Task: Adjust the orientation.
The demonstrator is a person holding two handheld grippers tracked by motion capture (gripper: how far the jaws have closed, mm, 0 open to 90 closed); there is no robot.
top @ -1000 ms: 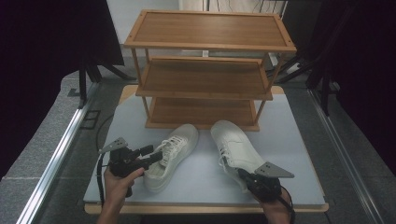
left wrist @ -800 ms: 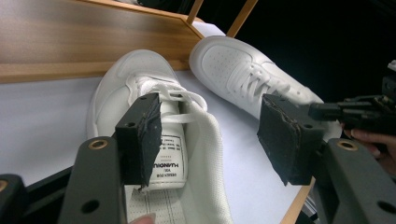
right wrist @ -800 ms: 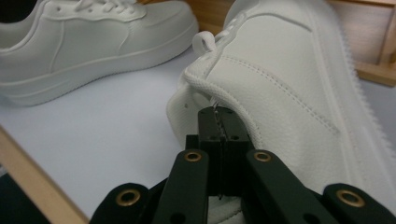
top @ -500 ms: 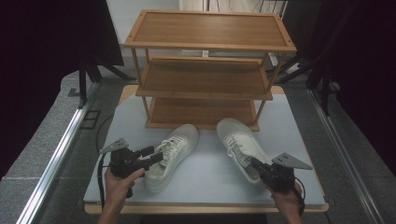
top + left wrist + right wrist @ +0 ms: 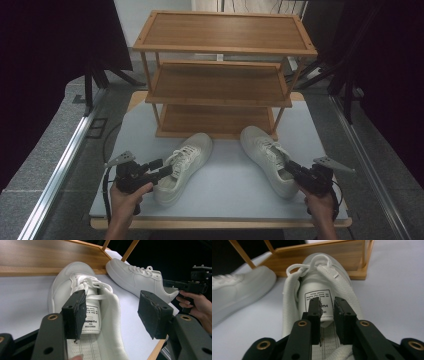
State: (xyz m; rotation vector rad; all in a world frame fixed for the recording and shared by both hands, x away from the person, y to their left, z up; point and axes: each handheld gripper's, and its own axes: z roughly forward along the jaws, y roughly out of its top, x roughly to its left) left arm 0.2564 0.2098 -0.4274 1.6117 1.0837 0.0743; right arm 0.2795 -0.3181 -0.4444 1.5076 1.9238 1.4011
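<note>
Both white sneakers sit mid-surface before the rack (image 5: 220, 90). Your left tongs (image 5: 113, 312) gape across the left sneaker (image 5: 182, 165) collar; the right tongs (image 5: 327, 312), just parting and released, hover inside the right sneaker (image 5: 267, 157). Light, soft uppers: grasp the firmer heel collar.

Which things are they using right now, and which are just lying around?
In use:
left white sneaker
right white sneaker
left gripper
right gripper
wooden shoe rack

Just there:
white table
cable
</note>
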